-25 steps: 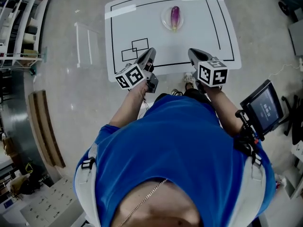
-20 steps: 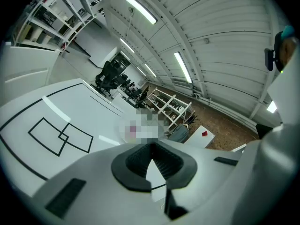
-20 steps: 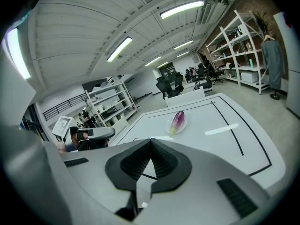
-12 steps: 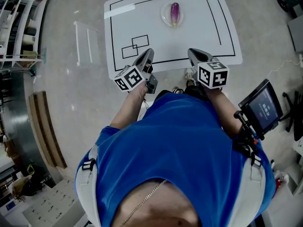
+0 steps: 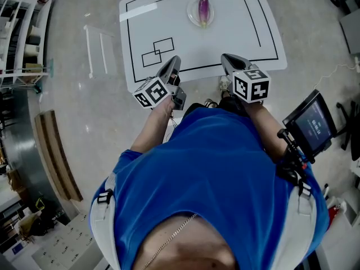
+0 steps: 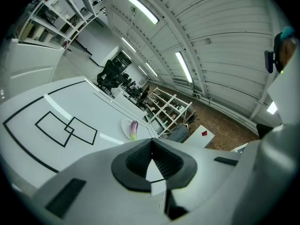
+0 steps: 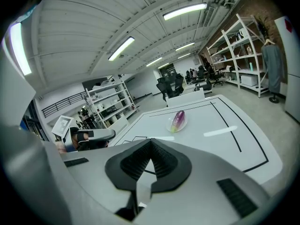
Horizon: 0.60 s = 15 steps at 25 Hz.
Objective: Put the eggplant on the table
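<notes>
While held over the near edge of the table, the left gripper and right gripper are seen closed on nothing. Farther off, one eggplant is laid on one plate, its long axis running near-to-far and its green end turned toward the person.

Glossy purple eggplant fading to pale green at one end, on translucent whitish round plate. White rectangular table ruled with black border line and two overlapping black-outlined rectangles.
</notes>
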Motion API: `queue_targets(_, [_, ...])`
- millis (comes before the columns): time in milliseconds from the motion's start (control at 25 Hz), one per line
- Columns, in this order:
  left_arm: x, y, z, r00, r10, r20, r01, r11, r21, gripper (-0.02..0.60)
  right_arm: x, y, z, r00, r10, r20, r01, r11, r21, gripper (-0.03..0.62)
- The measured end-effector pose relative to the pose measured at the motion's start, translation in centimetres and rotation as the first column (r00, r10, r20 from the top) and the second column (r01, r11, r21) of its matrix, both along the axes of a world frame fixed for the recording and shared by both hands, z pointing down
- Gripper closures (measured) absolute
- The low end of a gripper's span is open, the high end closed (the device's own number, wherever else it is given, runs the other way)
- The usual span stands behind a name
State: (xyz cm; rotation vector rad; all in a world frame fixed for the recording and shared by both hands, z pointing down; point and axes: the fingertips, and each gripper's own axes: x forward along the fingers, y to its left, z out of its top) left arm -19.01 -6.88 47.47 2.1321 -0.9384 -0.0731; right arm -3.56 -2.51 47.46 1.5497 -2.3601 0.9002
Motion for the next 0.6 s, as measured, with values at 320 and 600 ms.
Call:
queue_targets(320, [0.05, -0.30, 0.92, 1.000, 0.013, 0.018, -0.012, 1.000, -0.017, 0.574, 0.14, -0.21, 0.63, 1.000, -0.002, -0.014, 0.002, 1.000, -0.010, 0.592])
queue_targets(600, [0.87, 0.37, 0.96, 0.999, 0.020, 0.027, -0.019, 1.000, -0.021, 0.574, 0.92, 0.32, 1.03, 1.000, -0.007, -0.025, 0.007, 1.000, -0.015, 0.592])
